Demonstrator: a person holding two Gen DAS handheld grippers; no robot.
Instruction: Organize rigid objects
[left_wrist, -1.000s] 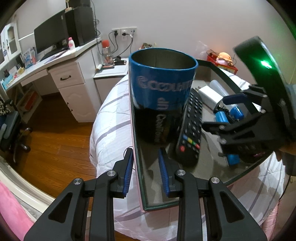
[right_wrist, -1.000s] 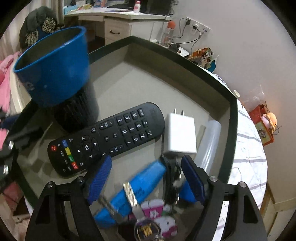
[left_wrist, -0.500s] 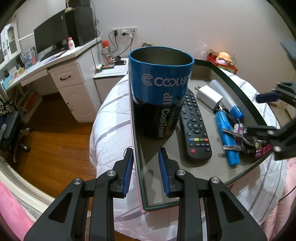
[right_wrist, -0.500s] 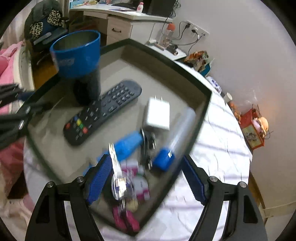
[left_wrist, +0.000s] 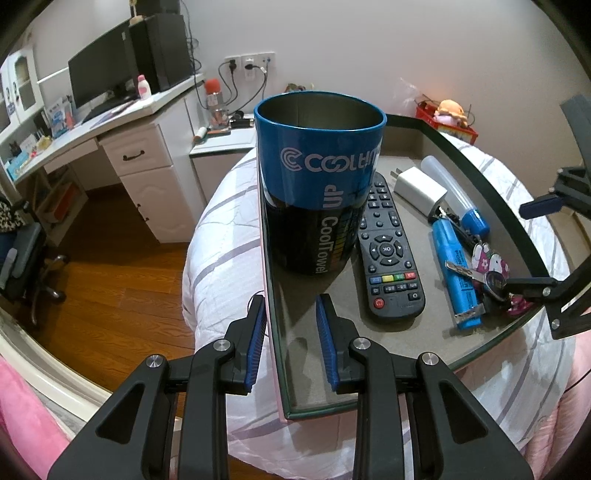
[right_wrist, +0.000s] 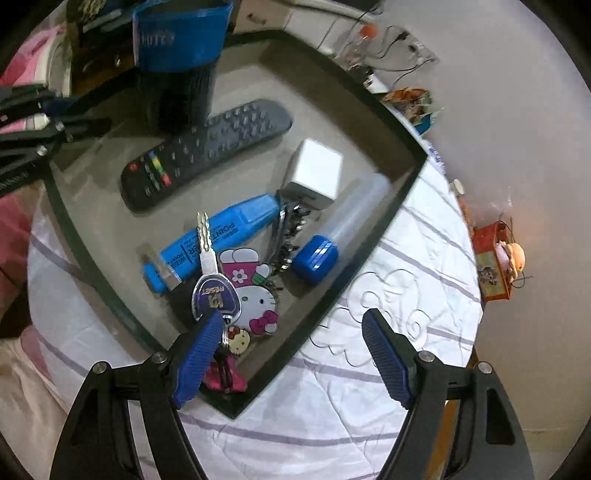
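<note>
- Right gripper (right_wrist: 291, 354): blue-padded jaws spread wide, nothing held, hovering above the near corner of the dark-rimmed glass tray (right_wrist: 369, 92), one pad over the key bunch, the other over the striped white bedding (right_wrist: 369, 406).
- Left gripper (left_wrist: 290, 341): jaws parted a little, straddling the tray's edge, no clear pinch on the glass; empty otherwise.
- Tall blue-and-black printed cylindrical tin (left_wrist: 319, 177): upright on the tray just ahead of the left gripper, mouth open and apparently empty; probable container for the loose items.
- Loose items on the tray: black remote control (right_wrist: 207, 151) beside the tin; white plug-in charger block (right_wrist: 316, 173); blue highlighter marker (right_wrist: 218, 240); translucent tube with blue cap (right_wrist: 343, 225); silver key with purple head and cartoon-cat charm (right_wrist: 216, 295) lying across the marker.
- Likely step in hand: selection and pickup of one loose item for the tin.
- Recommended first pick: the tube, lying free at the pile's outer edge, close to the tray rim.
- Align pads across the tube's short axis; close at mid-length, clear of the rim.
- Avoid the marker first: the key rests on it and may drag along.
- Keep the left gripper by the tray edge to steady it on the soft bedding.
- Lower items into the tin vertically; tall tin, tipping risk if struck at the lip.
</note>
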